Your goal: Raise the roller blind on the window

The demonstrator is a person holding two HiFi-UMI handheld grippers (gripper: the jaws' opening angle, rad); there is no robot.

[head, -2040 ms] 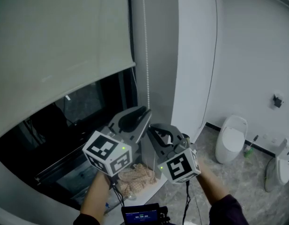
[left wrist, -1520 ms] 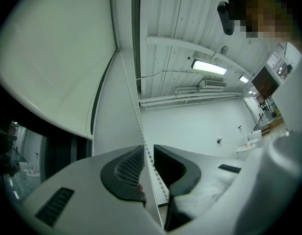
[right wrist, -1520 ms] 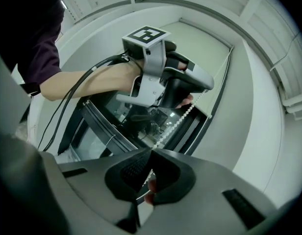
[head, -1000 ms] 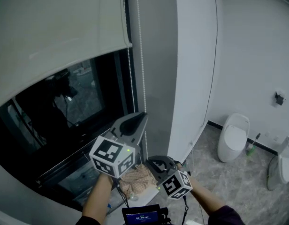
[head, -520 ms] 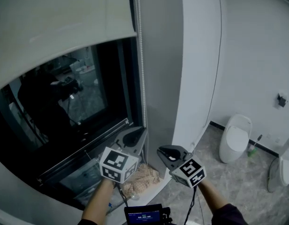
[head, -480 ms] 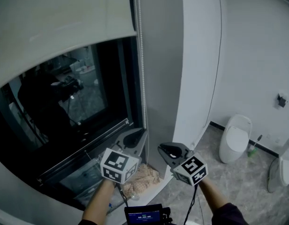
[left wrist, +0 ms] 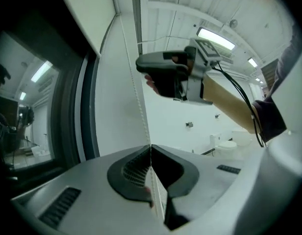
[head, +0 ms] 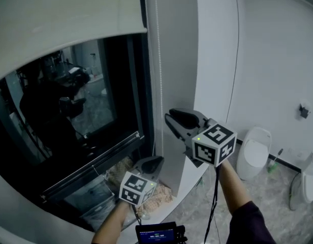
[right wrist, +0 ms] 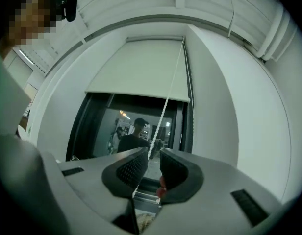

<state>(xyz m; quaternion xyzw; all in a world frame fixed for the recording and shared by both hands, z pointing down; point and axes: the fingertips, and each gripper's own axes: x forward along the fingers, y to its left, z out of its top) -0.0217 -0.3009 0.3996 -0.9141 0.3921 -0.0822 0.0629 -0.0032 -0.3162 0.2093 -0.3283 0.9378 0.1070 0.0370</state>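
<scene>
The cream roller blind (head: 60, 14) covers the top of the dark window (head: 70, 111); its white bead chain (head: 157, 60) hangs along the frame's right side. My left gripper (head: 155, 160) is low, just above the sill. In the left gripper view this gripper (left wrist: 150, 147) is shut on the chain (left wrist: 136, 92), which runs straight down into the closed jaws. My right gripper (head: 170, 117) is higher up beside the chain. Its jaws (right wrist: 152, 153) have just been opening; the chain (right wrist: 166, 104) passes between them, with the pads apart from it. The blind (right wrist: 141, 67) hangs above.
A white wall column (head: 177, 60) stands right of the window. Beige cloth (head: 159, 197) lies on the sill under the left gripper. A toilet (head: 251, 151) and another white fixture (head: 304, 184) stand on the tiled floor at the right. A small screen (head: 156, 234) sits at the bottom edge.
The left gripper has sunk with the chain in it. The right gripper has let go, opened and climbed well above the left one. More glass shows under the blind than two seconds ago.
</scene>
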